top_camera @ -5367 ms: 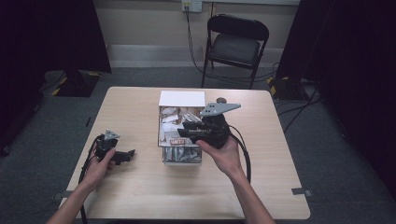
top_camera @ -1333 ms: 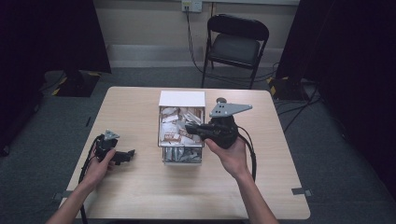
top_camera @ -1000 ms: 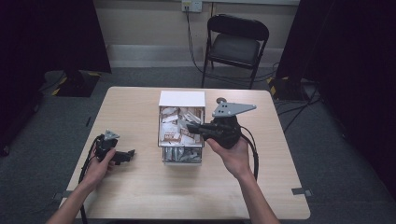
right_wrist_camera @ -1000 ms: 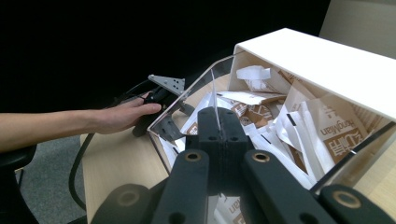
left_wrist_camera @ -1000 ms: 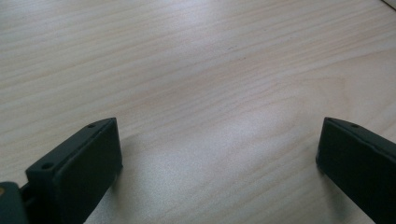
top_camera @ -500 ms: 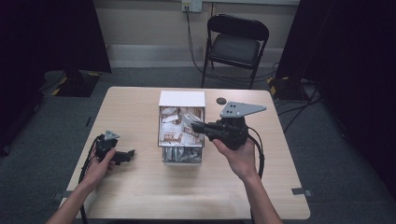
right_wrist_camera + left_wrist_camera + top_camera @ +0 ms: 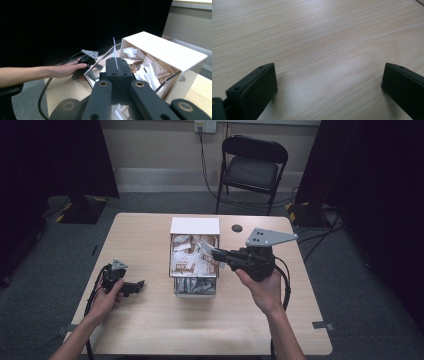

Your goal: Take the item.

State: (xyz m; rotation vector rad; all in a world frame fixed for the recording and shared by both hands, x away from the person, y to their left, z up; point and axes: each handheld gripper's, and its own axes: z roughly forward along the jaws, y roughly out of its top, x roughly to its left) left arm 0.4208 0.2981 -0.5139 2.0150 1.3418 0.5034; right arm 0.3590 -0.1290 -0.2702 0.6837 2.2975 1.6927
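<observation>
Fingers first: your right gripper is clamped tight on a thin white paper packet, edge-on, long axis running straight up toward 12 o'clock out of the jaws. It's hanging over the white open-topped wire-and-card box of brown-and-white sachets, around the box's 3 o'clock rim. Your left gripper sits wide apart, holding nothing, over bare pale wooden table off at the box's 9 o'clock, so I'd say the right hand owns whatever comes next.

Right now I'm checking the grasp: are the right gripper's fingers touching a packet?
Touching. The right gripper view shows the right gripper shut on a thin white packet, its edge rising between the fingers.
</observation>
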